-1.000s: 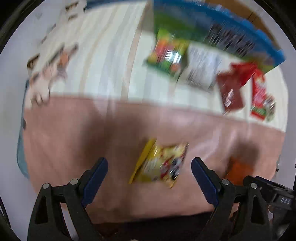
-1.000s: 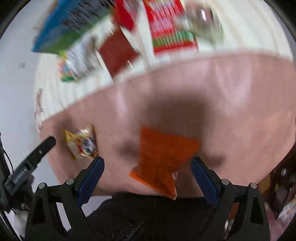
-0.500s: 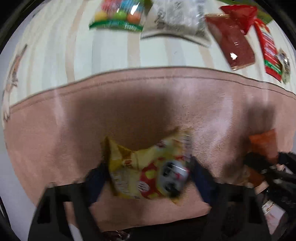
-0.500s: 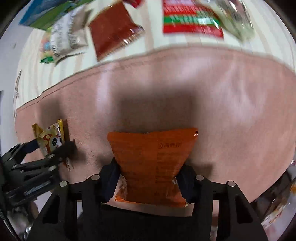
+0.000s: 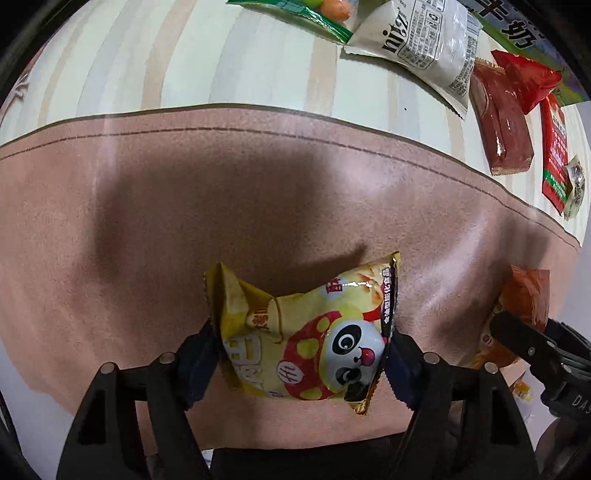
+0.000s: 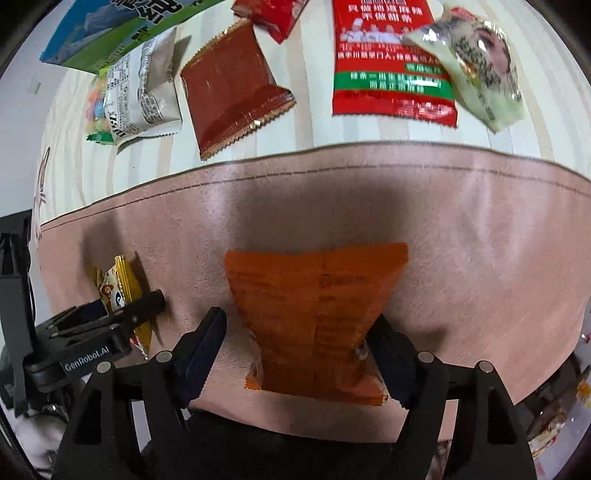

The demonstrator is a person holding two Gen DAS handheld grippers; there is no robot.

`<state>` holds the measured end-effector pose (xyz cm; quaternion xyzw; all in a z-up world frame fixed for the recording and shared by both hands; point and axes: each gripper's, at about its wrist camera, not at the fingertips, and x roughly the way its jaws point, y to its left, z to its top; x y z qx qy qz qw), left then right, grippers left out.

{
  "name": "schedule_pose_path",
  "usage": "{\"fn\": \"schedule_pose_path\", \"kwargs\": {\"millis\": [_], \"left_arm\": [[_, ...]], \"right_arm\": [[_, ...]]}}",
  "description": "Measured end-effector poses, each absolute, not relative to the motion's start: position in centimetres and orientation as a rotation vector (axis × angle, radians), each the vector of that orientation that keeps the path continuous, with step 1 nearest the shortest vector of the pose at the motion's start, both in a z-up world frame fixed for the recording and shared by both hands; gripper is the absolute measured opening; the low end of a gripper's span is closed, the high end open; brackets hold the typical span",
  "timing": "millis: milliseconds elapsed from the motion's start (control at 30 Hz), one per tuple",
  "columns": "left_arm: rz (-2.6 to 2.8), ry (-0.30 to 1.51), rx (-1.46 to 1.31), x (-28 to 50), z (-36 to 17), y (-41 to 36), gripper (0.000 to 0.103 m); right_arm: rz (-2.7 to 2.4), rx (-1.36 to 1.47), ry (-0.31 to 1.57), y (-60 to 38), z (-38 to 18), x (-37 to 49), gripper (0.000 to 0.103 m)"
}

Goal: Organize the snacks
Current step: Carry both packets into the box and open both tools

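My left gripper [image 5: 301, 354] is shut on a yellow snack bag with a panda [image 5: 310, 332], squeezing its sides on the pink cloth [image 5: 184, 221]. My right gripper [image 6: 303, 343] is shut on an orange snack bag [image 6: 317, 314], pinched at its lower half on the same cloth. The left gripper and yellow bag [image 6: 118, 288] show at the left of the right wrist view. The orange bag [image 5: 524, 295] and right gripper show at the right edge of the left wrist view.
Beyond the pink cloth, on a striped surface [image 5: 184, 66], lie a white packet [image 5: 417, 44], a brown-red packet [image 6: 232, 88], a red and green packet [image 6: 388, 59], a pale green packet [image 6: 476, 62], a candy bag [image 5: 295, 7] and a blue-green box [image 6: 110, 29].
Both grippers dropped to the cloth and closed: the left on the yellow panda bag, the right on the orange bag. One second ago both were open above them.
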<state>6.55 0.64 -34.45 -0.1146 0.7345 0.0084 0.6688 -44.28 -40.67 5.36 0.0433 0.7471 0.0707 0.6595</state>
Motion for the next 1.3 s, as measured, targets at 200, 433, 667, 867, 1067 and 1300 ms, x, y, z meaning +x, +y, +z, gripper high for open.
{"fn": "schedule_pose_path", "kwargs": {"millis": [200,433,667,867,1067,1300], "left_arm": [[0.047,1.604,-0.249,3.7,-34.0,-0.5,0.062],[0.018,1.588,-0.288,3.1,-31.2,-0.5,0.054],[-0.062,1.512,-0.289,4.3,-25.9,-2.2,0.054],[-0.153,1.405,-0.294,7.9,-19.1,-3.5,0.054],[-0.225,1.283,-0.257,16.9,-11.1,-1.3,0.054],[-0.205,1.212,-0.151,26.2,-6.0,-1.3,0.055]], "right_arm": [[0.112,0.043,1.649,-40.7,4.7,-45.3,0.057],[0.132,0.113,1.6,-42.0,6.4,-45.6,0.051],[0.21,0.161,1.522,-41.5,10.9,-43.6,0.051],[0.287,0.184,1.427,-41.3,16.8,-39.7,0.049],[0.329,0.186,1.306,-41.2,24.4,-32.9,0.049],[0.295,0.149,1.256,-41.0,28.0,-23.0,0.049]]}}
